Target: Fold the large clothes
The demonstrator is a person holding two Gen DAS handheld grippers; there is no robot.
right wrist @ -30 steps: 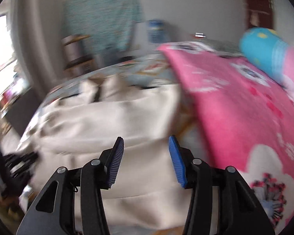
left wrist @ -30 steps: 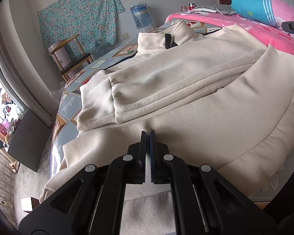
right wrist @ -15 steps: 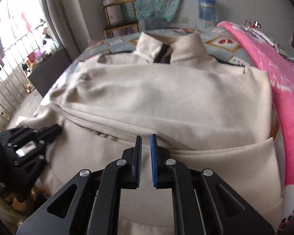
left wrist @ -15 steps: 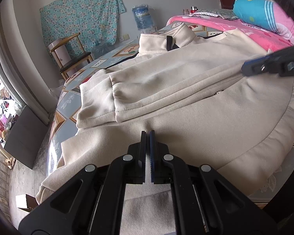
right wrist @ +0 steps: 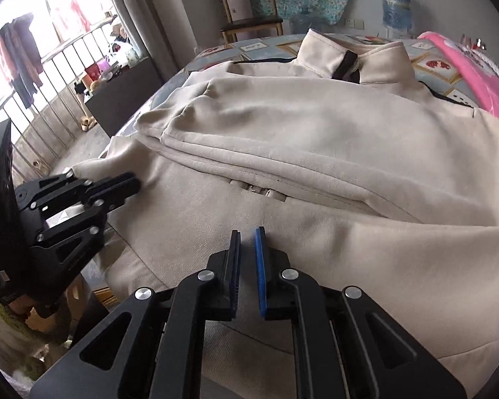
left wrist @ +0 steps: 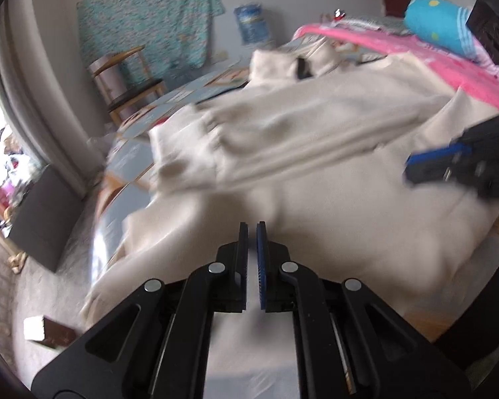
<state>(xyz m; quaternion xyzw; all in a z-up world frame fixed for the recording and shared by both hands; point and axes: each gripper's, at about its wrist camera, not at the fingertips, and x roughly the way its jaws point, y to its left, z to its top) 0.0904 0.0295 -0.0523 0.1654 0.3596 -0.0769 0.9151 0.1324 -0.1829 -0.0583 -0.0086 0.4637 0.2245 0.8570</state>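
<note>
Closing right gripper [right wrist: 248, 237] — lower, over jacket [right wrist: 316, 139]

Your right claw [right wrist: 248, 232] stood wide open a second ago, aimed across the bed toward the pink blanket [right wrist: 449, 60]; its jaws have since come together, only a thin slit between them, and it has swung down over the near part of the cream jacket [right wrist: 316, 139], which now lies right under its tips. From your left claw [left wrist: 252, 227], the other claw has come into sight at the right, low over the jacket. The left claw's jaws have parted a hair, and its view has gone blurred.
</note>
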